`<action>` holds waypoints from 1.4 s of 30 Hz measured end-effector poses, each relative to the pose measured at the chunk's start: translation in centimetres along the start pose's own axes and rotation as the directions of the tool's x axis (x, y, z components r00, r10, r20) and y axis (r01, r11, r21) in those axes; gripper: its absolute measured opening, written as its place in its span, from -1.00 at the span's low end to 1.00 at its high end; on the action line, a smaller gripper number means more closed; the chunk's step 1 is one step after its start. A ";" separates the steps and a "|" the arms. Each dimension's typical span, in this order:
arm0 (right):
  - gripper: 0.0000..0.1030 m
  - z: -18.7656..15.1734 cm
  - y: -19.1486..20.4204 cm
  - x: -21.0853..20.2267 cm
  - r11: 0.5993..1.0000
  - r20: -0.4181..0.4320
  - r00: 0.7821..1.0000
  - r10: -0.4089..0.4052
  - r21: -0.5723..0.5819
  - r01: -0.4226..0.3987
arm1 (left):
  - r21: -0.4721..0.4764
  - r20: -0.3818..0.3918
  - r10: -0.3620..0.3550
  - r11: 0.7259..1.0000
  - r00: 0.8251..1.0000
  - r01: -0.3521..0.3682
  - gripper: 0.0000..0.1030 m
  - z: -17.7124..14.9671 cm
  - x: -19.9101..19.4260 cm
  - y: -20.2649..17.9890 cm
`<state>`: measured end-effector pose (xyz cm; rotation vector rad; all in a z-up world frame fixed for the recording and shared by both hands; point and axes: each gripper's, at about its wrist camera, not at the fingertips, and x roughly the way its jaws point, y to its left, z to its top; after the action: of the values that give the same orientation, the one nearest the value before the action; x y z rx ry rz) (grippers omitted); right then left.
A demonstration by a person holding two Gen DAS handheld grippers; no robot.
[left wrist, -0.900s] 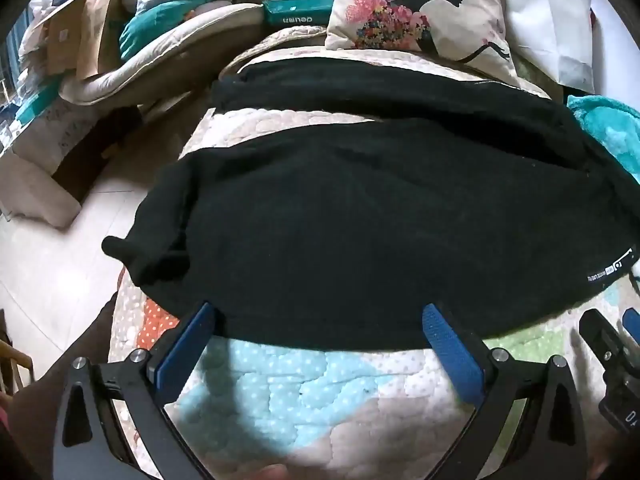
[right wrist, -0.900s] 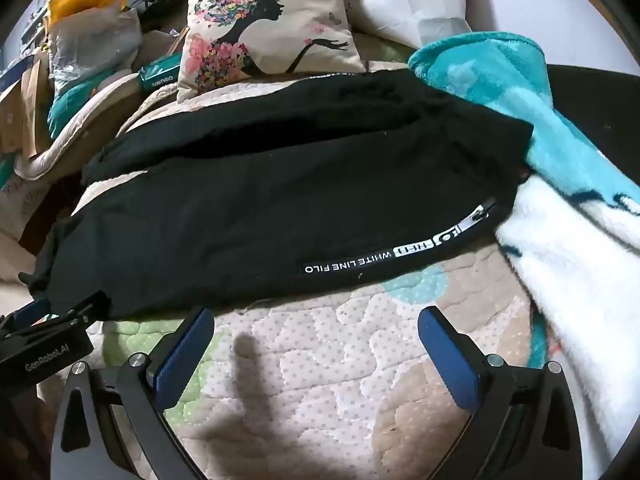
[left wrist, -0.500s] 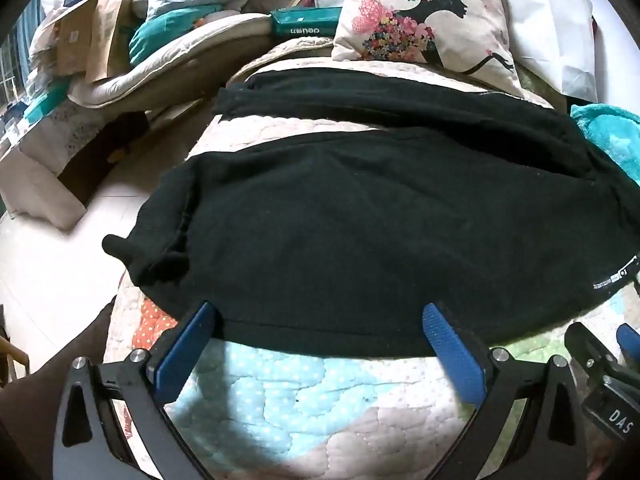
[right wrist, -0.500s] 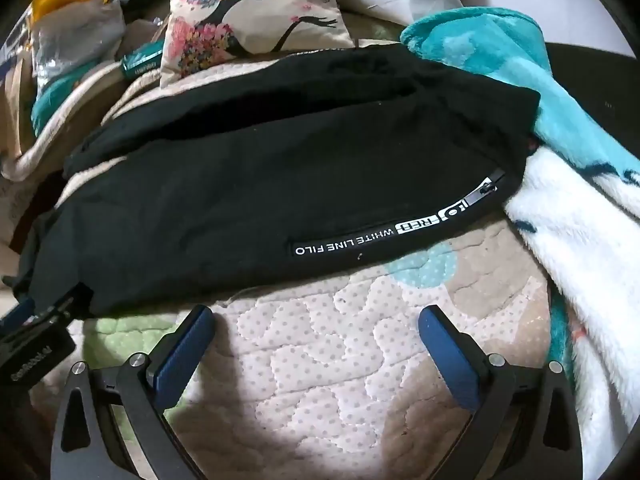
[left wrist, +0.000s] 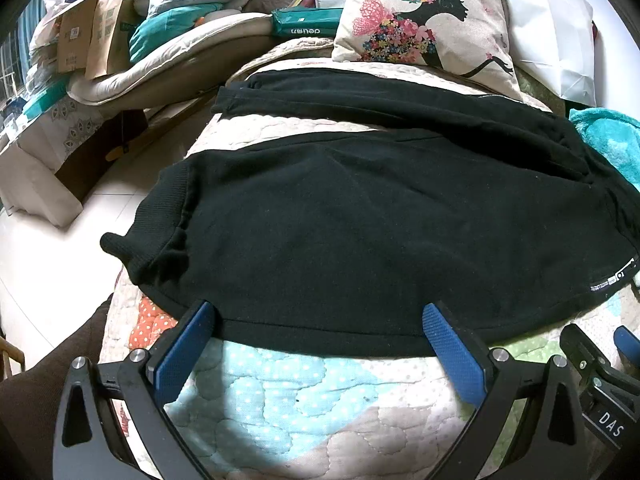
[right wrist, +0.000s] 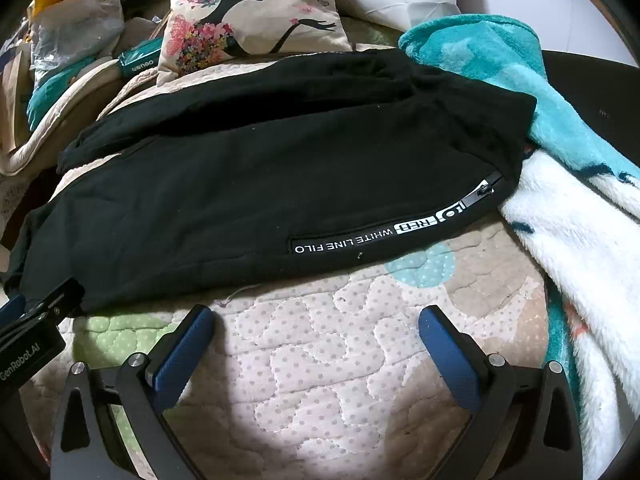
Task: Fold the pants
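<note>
Black pants [left wrist: 360, 216] lie spread across a quilted bed cover [left wrist: 280, 392], both legs pointing left, cuffs at the bed's left edge. A white lettered stripe beside a zip runs along the near leg's hip [right wrist: 384, 236]. My left gripper [left wrist: 320, 320] is open and empty, its blue pads at the near hem of the near leg. My right gripper [right wrist: 316, 324] is open and empty, hovering over bare quilt just short of the pants [right wrist: 280, 168] below the stripe. Each gripper's edge shows in the other's view.
A flower-print cushion [left wrist: 424, 20] and a white bag [left wrist: 556, 28] sit behind the pants. A teal and white fleece blanket [right wrist: 560, 168] lies at the right against the waistband. Boxes, bags and a cushion pile [left wrist: 120, 32] crowd the floor side at left.
Both grippers have edged forward toward the pants' near edge; the left pads now reach the hem. The pants have not moved. Both stay open.
</note>
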<state>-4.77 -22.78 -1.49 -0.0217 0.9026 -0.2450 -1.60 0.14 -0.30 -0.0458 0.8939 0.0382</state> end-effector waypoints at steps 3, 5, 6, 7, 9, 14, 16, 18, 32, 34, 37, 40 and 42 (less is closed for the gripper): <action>1.00 0.0 0.1 0.0 1.000 0.000 1.000 0.000 0.002 0.000 | 0.000 0.002 -0.001 1.000 1.000 0.001 1.00 -0.1 0.0 0.0; 1.00 -0.1 0.0 0.0 1.000 0.001 1.000 -0.001 0.001 0.001 | 0.000 0.003 -0.001 1.000 1.000 0.001 1.00 -0.1 0.1 0.0; 1.00 -0.1 0.0 0.0 1.000 0.001 1.000 0.000 0.000 0.000 | 0.000 0.003 -0.001 1.000 1.000 0.001 1.00 -0.1 0.1 0.0; 1.00 -0.2 -0.1 0.0 1.000 0.003 1.000 0.000 0.000 0.000 | 0.001 0.003 -0.001 1.000 1.000 0.001 1.00 -0.1 0.2 0.1; 1.00 0.0 0.1 -0.1 1.000 0.001 1.000 -0.003 -0.002 0.003 | 0.001 0.003 -0.003 1.000 1.000 0.003 1.00 -0.1 0.1 0.1; 1.00 0.0 0.1 -0.1 1.000 0.003 1.000 -0.003 -0.001 0.003 | 0.002 0.004 -0.003 1.000 1.000 0.003 1.00 -0.1 0.2 0.1; 1.00 0.0 0.0 -0.1 1.000 0.004 1.000 -0.003 -0.001 0.003 | 0.002 0.004 -0.003 1.000 1.000 0.003 1.00 -0.1 0.2 0.1; 1.00 0.0 0.1 -0.2 1.000 0.004 1.000 -0.003 -0.001 0.003 | 0.002 0.004 -0.004 1.000 1.000 0.004 1.00 -0.1 0.3 0.1; 1.00 -0.1 0.1 -0.1 1.000 0.005 1.000 -0.004 0.000 0.004 | 0.002 0.005 -0.004 1.000 1.000 0.004 1.00 -0.1 0.4 0.2; 1.00 -0.1 0.1 -0.1 1.000 0.005 1.000 -0.004 0.000 0.004 | 0.002 0.006 -0.004 1.000 1.000 0.004 1.00 -0.1 0.5 0.2; 1.00 -0.1 0.1 -0.2 1.000 0.005 1.000 -0.004 0.000 0.004 | 0.003 0.006 -0.004 1.000 1.000 0.004 1.00 -0.1 0.4 0.1; 1.00 -0.1 0.1 -0.2 1.000 0.005 1.000 -0.004 0.000 0.004 | 0.002 0.006 -0.005 1.000 1.000 0.005 1.00 -0.1 0.5 0.3; 1.00 -0.1 0.1 -0.2 1.000 0.004 1.000 -0.005 0.000 0.005 | 0.003 0.006 -0.004 1.000 1.000 0.004 1.00 -0.1 0.5 0.2</action>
<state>-4.91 -22.60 -1.40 -0.0240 0.8981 -0.2492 -1.37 0.34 -0.73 -0.0453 0.8876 0.0331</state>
